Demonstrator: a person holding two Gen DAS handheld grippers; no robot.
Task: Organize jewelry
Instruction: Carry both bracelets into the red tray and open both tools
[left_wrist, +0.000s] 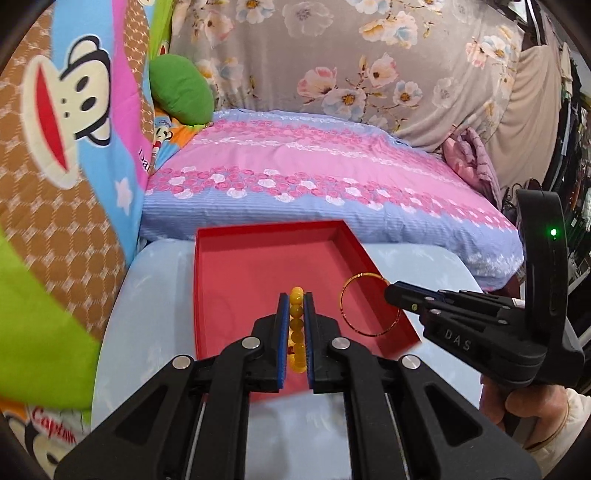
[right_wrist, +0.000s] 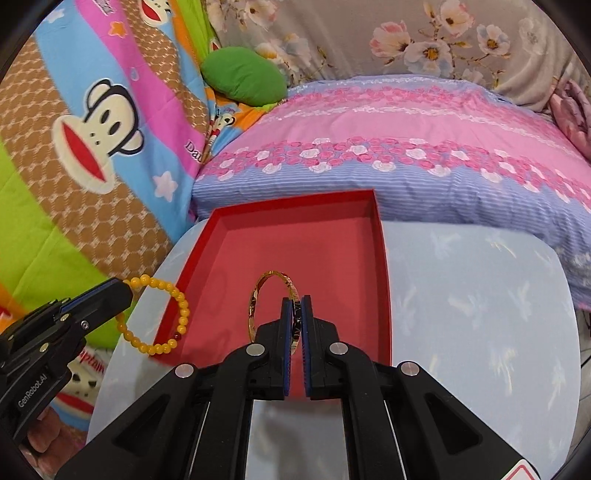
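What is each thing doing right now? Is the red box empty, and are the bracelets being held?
Red box: open, nothing lying inside.
Yellow bead bracelet: held in the air, pinched by the left gripper.
Gold bangle: held upright over the box, pinched by the right gripper.
Left gripper: fingers shut on the beads.
Right gripper: fingers shut on the bangle.
Light blue table: holds the box.
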